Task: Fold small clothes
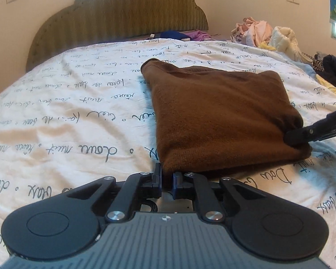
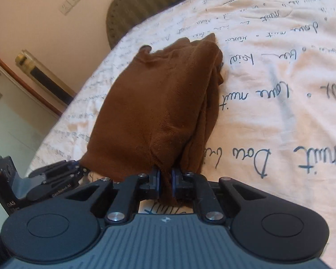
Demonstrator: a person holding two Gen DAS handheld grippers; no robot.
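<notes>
A brown knitted garment (image 1: 215,116) lies folded into a rough square on the bed. My left gripper (image 1: 167,182) is shut on its near left corner, brown cloth pinched between the blue pads. My right gripper (image 1: 295,137) enters from the right edge and grips the near right corner. In the right wrist view the garment (image 2: 159,103) stretches away from me, and my right gripper (image 2: 165,185) is shut on a bunched fold of its near edge. There my left gripper (image 2: 78,170) holds the corner at lower left.
The white bedsheet (image 1: 78,116) with dark handwriting print covers the bed. A padded olive headboard (image 1: 127,18) stands at the back. Piles of loose clothes (image 1: 262,33) lie at the far right, darker ones (image 1: 331,69) at the right edge. A door (image 2: 13,103) shows left.
</notes>
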